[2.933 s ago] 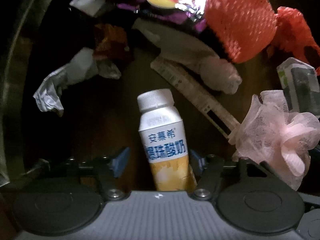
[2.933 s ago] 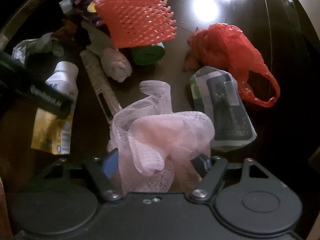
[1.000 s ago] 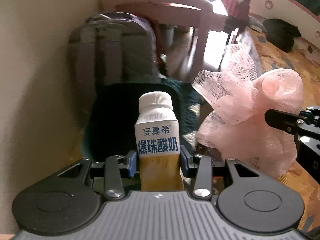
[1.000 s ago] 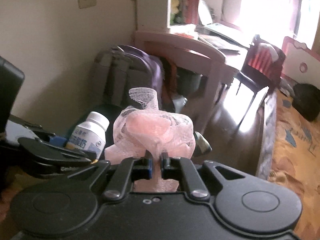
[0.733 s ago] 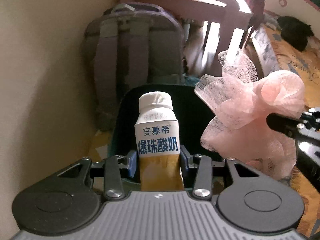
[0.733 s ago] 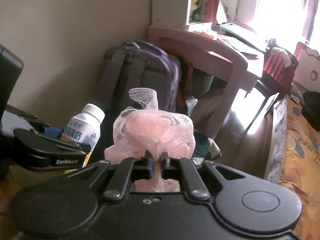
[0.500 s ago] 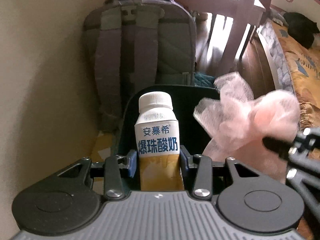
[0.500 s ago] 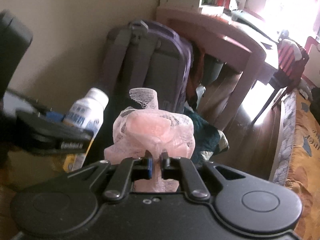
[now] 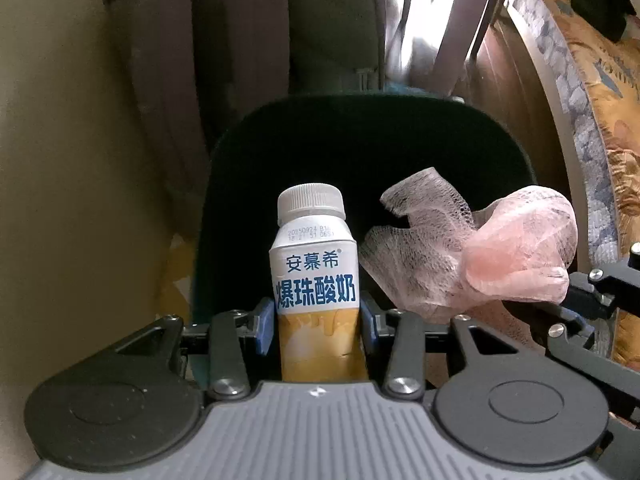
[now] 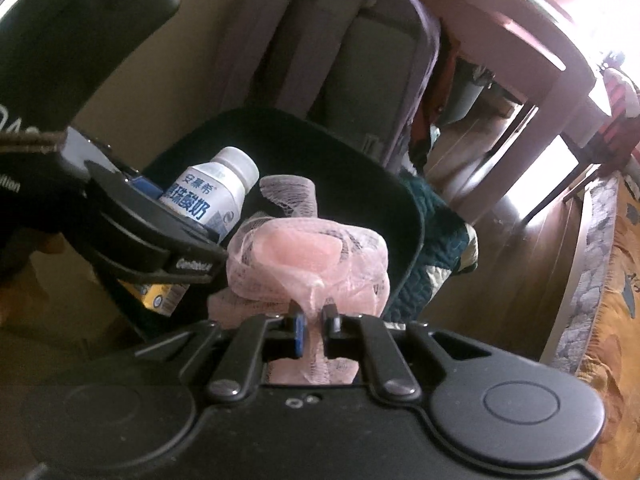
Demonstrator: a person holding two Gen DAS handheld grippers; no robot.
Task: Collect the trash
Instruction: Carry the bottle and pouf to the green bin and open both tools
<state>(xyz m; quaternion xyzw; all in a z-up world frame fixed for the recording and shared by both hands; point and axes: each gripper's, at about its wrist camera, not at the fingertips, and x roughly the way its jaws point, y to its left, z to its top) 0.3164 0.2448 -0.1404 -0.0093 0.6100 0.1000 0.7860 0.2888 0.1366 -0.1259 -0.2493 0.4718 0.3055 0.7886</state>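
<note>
Wood floor (image 10: 520, 216) is showing w/ sunlight glaring off it, a grey backpack (image 10: 340, 60) is leaning on the beige wall, a pink table (image 10: 520, 40) standing beyond. A dark bin (image 9: 500, 152) is sitting open below. Left tongs (image 9: 318, 332) are clamping a yogurt bottle (image 9: 316, 280): white cap, blue lettering, yellow base, long axis running along the fingers, cap pointing away into the bin mouth. Right tongs (image 10: 316, 324) are pinching a pink mesh pouf (image 10: 308, 256), nearly closed on it, bunched netting hanging over the bin, just beside the bottle.
</note>
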